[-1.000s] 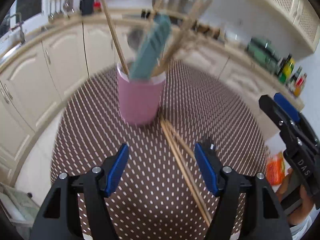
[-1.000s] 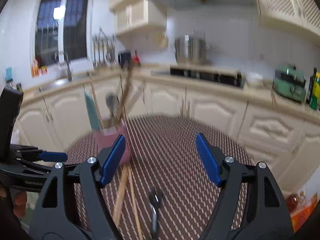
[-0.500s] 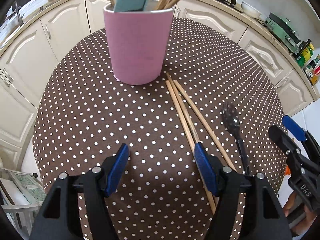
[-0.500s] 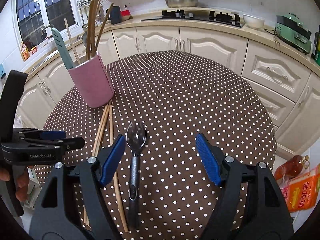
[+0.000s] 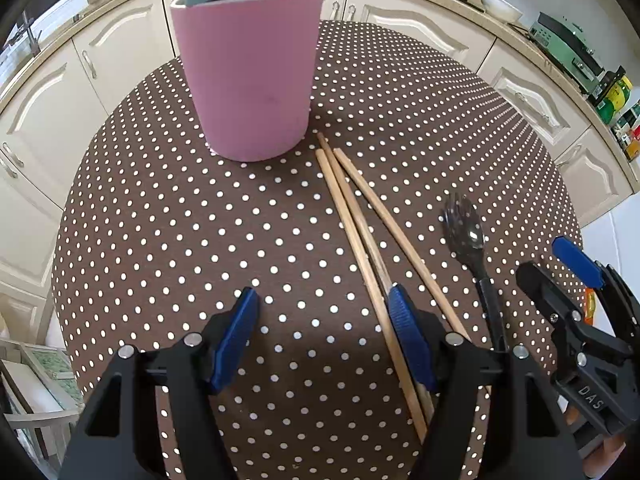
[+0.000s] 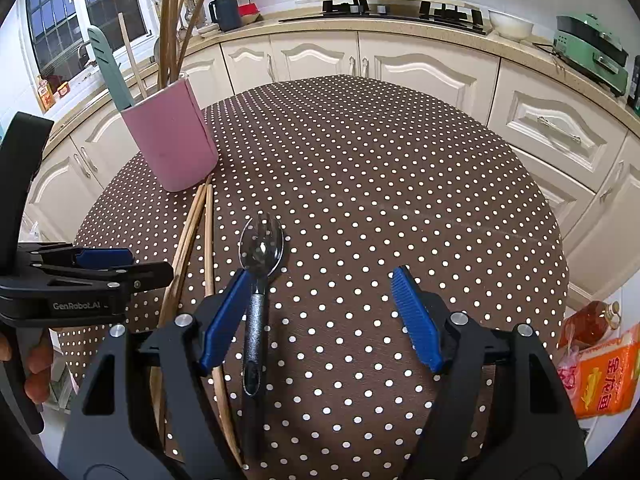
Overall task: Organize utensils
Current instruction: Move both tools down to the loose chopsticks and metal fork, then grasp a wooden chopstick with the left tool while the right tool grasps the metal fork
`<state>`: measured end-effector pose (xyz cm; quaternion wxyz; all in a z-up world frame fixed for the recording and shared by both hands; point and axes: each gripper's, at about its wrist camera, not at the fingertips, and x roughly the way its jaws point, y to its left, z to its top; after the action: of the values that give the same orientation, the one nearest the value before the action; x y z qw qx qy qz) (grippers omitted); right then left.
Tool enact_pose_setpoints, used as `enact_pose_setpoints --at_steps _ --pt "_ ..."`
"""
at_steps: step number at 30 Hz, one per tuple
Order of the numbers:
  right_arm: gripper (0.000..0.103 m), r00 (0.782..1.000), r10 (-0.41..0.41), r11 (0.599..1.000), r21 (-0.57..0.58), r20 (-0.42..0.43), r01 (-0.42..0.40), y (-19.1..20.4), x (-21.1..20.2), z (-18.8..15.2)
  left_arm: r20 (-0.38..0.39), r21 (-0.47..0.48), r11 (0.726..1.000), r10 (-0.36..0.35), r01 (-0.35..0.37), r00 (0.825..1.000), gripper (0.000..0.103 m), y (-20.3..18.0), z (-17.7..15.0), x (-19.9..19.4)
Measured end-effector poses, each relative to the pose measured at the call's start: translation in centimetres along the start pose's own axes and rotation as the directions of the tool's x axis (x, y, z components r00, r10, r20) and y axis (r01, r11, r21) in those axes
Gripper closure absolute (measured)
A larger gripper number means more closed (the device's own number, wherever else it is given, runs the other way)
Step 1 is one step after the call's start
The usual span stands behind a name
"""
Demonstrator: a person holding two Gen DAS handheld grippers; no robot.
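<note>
From my left camera, the pink cup (image 5: 252, 80) stands at about eleven o'clock on the dotted table (image 5: 160, 240), already holding sticks and a teal tool. My left gripper (image 5: 324, 332) hangs released over bare cloth, nothing between its pads. Three chopsticks (image 5: 360, 232) lie from the cup's foot toward five o'clock, the nearest passing under my right pad. They look light, stiff and thin, likely to roll or scissor apart, so I would take them near mid-length, across the bundle, where they lie closest together. Further right the spork (image 5: 466, 236) lies at three o'clock, head toward the cup side. In my right camera it sits at about nine o'clock of my right gripper (image 6: 320, 316), which is also released and empty; the dark handle (image 6: 254, 332) runs just beside the left pad. The spork looks rigid and smooth, the polished head probably slippery, so the textured handle is the better hold. Open cloth spreads from twelve to three o'clock, ample room to swing. The near table edge is close below both grippers, and the two grippers stand near each other, so I would lift straight up first
</note>
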<state>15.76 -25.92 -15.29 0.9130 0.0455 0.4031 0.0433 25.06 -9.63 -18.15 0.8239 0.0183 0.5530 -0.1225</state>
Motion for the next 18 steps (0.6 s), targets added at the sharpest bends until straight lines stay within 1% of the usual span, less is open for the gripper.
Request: enact_pose_setpoints --at_steps 11,18 --pt "0.031 1.000 0.008 1.000 0.008 -0.008 -0.008 -0.44 0.42 -0.01 0.014 0.009 1.000 0.017 -0.017 1.000 0.036 -0.37 0.77 0.78" --pt "0.031 1.000 0.018 1.000 0.012 -0.010 -0.018 -0.69 0.62 0.07 0.007 0.016 1.000 0.008 -0.008 1.000 0.036 -0.19 0.95 1.06"
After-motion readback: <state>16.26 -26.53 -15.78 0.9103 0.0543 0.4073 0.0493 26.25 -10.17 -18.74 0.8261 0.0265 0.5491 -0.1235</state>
